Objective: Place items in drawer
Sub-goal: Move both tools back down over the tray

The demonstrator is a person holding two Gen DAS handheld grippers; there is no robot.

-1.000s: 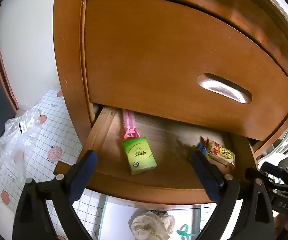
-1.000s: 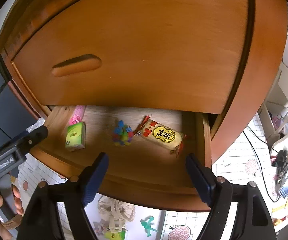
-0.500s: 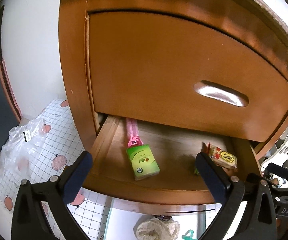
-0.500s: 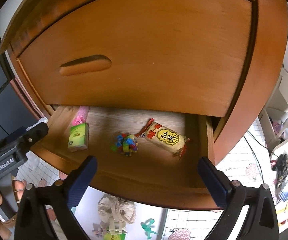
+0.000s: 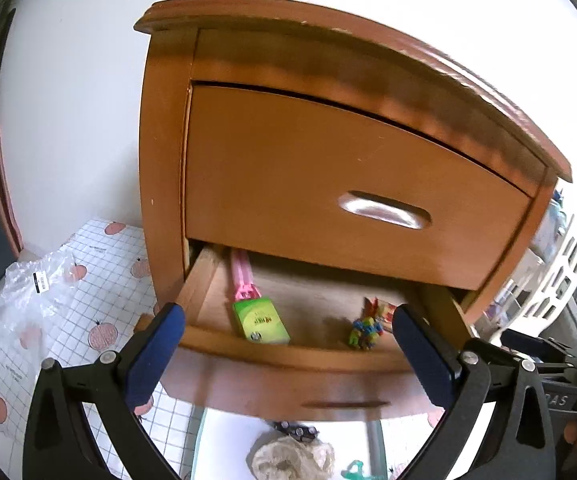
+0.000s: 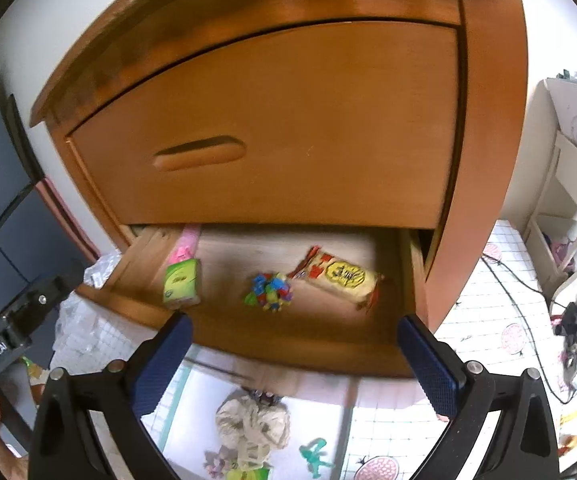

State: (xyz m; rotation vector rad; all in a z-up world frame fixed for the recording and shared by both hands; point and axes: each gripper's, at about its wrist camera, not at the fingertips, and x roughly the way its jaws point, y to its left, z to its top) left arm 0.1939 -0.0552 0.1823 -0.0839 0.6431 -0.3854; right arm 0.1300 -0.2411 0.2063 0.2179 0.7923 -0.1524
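The wooden nightstand's lower drawer (image 5: 288,354) (image 6: 288,354) stands pulled out. Inside lie a green tissue pack (image 5: 260,320) (image 6: 182,283), a pink item (image 5: 243,276) (image 6: 184,246) behind it, a small multicoloured block toy (image 5: 365,330) (image 6: 270,292) and a red-and-yellow snack packet (image 6: 338,276) (image 5: 378,308). My left gripper (image 5: 288,360) is open and empty, in front of the drawer's front edge. My right gripper (image 6: 294,364) is open and empty too, back from the drawer.
The upper drawer (image 5: 348,192) is closed. On the floor below lie a crumpled beige cloth (image 6: 252,428) and a small green toy (image 6: 314,454). A clear plastic bag (image 5: 28,300) sits on the checked mat at left. White shelving (image 6: 568,200) stands at right.
Both grippers have pulled back and up from the drawer, so the whole nightstand front now shows. The items in the drawer have not moved. Both stay open.
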